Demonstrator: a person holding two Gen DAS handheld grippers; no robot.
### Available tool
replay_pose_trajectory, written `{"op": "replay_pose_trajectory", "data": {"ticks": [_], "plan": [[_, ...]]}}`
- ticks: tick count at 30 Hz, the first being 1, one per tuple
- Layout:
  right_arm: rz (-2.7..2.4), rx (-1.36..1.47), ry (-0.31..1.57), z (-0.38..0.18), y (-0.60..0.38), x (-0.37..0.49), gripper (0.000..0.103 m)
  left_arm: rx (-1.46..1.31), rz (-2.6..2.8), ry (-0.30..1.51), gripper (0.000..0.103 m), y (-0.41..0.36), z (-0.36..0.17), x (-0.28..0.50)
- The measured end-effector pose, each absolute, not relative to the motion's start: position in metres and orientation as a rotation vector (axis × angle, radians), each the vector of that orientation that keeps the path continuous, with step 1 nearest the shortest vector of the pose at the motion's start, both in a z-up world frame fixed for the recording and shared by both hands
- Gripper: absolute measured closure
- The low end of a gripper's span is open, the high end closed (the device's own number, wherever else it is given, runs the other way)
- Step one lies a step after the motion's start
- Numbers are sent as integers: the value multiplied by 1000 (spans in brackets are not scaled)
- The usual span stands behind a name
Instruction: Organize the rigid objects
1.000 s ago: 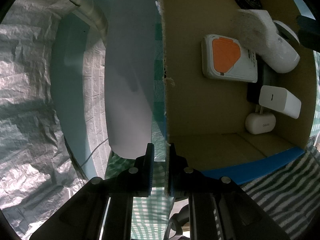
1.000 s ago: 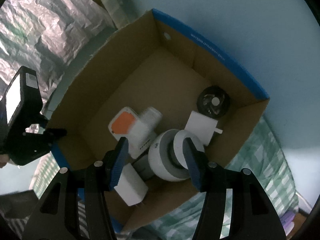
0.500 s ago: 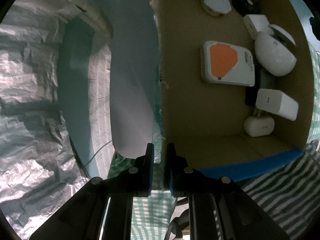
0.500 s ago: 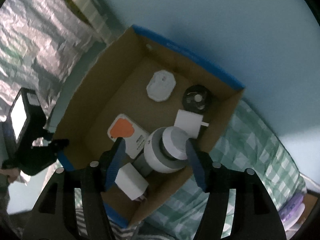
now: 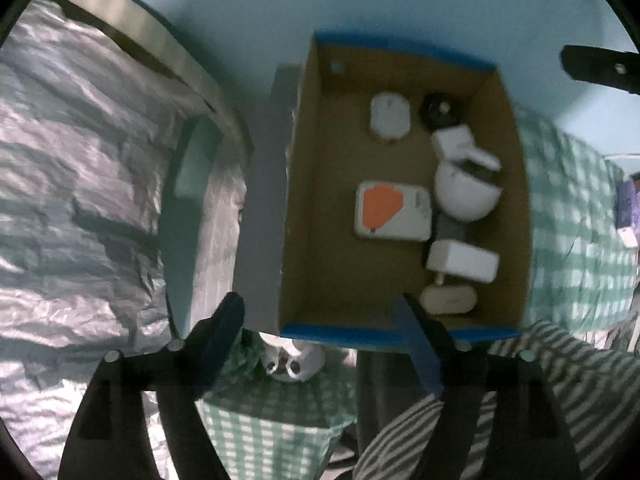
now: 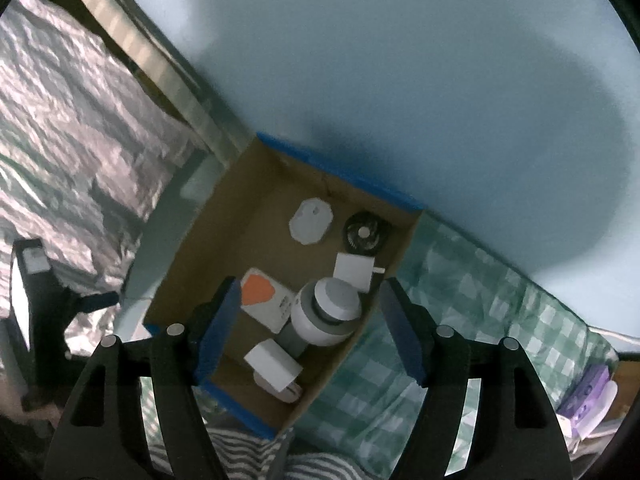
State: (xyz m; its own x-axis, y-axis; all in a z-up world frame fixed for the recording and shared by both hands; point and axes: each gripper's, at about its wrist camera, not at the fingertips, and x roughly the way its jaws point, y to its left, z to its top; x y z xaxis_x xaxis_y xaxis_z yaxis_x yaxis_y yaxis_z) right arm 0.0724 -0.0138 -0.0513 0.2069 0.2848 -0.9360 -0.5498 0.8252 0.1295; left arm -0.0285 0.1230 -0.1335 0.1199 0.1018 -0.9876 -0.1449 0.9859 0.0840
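Cardboard box (image 5: 304,216), smooth white gadgets

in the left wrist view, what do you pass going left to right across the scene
crinkled foil sheet -> grey box flap -> orange-faced white device -> white round camera -> green checked cloth

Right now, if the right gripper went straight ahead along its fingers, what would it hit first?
Probably the round white device in the cardboard box; it sits between the open right gripper fingers' line. Depth unclear.
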Motion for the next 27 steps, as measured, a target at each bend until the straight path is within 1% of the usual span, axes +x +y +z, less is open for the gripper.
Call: {"op": "replay_pose_trajectory", "data": {"ticks": [2, 4, 11, 13, 15, 20, 27], "plan": [[588, -246, 1208, -40, -17, 70, 31, -29, 195, 1401, 21, 116, -117, -32], [583, -243, 1186, -29, -20, 66, 30, -28, 201, 1360, 14, 110, -100, -36], [580, -225, 1116, 5, -34, 55, 30, -11, 226, 1232, 8, 93, -51, -43], [576, -223, 1097, 13, -36, 50, 30, -9, 231, 1202, 4, 89, -40, -45], [574, -221, 1081, 19, -39, 46, 30, -21, 245, 1179, 1, 85, -31, -48], [563, -226, 1047, 29, -43, 37, 30, -45, 274, 1144, 1, 76, -23, -54], [559, -202, 1055, 27, -48, 34, 30, -84, 283, 1158, 1, 77, -27, -54]]}}
